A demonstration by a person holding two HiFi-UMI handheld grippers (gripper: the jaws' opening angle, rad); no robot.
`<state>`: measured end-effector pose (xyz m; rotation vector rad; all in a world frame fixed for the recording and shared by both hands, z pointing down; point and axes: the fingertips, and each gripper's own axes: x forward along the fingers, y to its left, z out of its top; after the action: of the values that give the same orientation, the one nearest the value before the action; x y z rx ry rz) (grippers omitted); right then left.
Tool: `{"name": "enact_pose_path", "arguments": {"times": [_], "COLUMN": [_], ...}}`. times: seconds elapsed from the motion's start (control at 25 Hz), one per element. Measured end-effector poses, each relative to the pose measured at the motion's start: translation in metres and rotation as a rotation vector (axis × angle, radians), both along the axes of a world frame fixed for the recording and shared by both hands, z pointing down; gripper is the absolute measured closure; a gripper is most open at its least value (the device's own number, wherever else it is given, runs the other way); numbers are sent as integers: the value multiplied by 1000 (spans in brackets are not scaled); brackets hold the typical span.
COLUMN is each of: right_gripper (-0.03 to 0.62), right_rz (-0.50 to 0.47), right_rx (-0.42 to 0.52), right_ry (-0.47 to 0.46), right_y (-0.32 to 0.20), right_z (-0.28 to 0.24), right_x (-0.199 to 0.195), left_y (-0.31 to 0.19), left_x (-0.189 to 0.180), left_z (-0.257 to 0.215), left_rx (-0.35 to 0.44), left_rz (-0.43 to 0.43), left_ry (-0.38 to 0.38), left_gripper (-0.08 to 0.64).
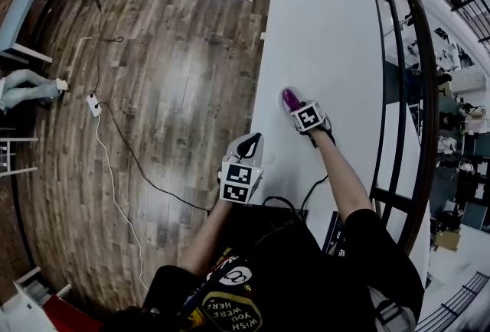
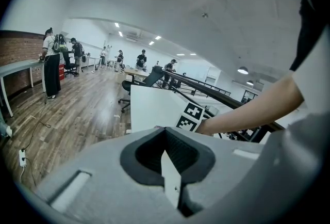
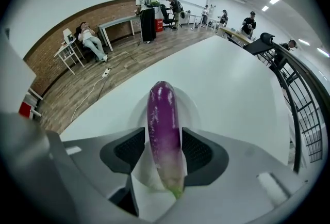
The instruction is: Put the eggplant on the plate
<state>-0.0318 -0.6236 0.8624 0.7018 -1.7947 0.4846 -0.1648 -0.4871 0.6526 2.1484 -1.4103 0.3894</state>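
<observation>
**As the long, glossy purple eggplant (image 3: 164, 130) hangs over the round white plate (image 3: 194, 108)**

Where the eggplant runs lengthwise between the two dark ribbed pads of the grey plastic right gripper (image 3: 164, 135), we see both pads resting against its flanks, so the jaws are grasping it. Its pale green stem end sits nearest the camera, deep in the gripper's throat, and its rounded purple tip points away, over the middle of the plate. We cannot tell whether that tip touches the plate or hovers just above it.

The plate lies directly beneath the eggplant, and its rim shows on both sides of the fruit. It rests on the long white rectangular table (image 3: 232, 78), near the edge that borders the brown wooden plank floor (image 1: 153, 55).

In the head view we look down on the right gripper pointing steeply at the tabletop. A little purple shows beyond its black-and-white marker cube, and a bare forearm leads back from it.

The grey left gripper (image 1: 247, 145) hangs nearer to us, at the table's floor-side edge and apart from the plate. In its own view the jaws are clenched together, with nothing between them.

A black curved metal railing (image 1: 413, 93) runs along the far side of the table. Several people (image 2: 51, 63) stand well away by a brick wall across the room.
</observation>
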Motion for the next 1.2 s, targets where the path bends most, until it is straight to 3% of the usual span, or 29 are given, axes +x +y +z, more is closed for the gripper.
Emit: {"name": "enact_pose_path", "arguments": {"times": [0.12,0.24,0.48,0.64,0.72,0.92,1.2], "right_gripper": [334,340,483,554,588,589,591], "right_rz": [22,97,256,338,378,441,477], "right_rx": [24,80,357,514,573,662,626], "right_ry": [-73,-191,-495,-615,-658,-697,-691], "right_y": [8,22,58,97,120,171,219], "right_z": [-14,-50,-167,-233,-257,-299,-292], "right_x": [1,8,27,44,55,82,103], "left_y": [-1,1,5,14,21,45,70], "left_x": [6,13,36,55,66,103,125], "left_z": [-4,-11,-37,-57,-65,-80,-87], "left_rx": [4,14,66,112,133,169,201], "left_rz": [16,32,86,112,124,196,210], "left_ry": [-1,-4,-12,2,4,-9,-29], "left_gripper": [555,555,555,555,555,555,555]}}
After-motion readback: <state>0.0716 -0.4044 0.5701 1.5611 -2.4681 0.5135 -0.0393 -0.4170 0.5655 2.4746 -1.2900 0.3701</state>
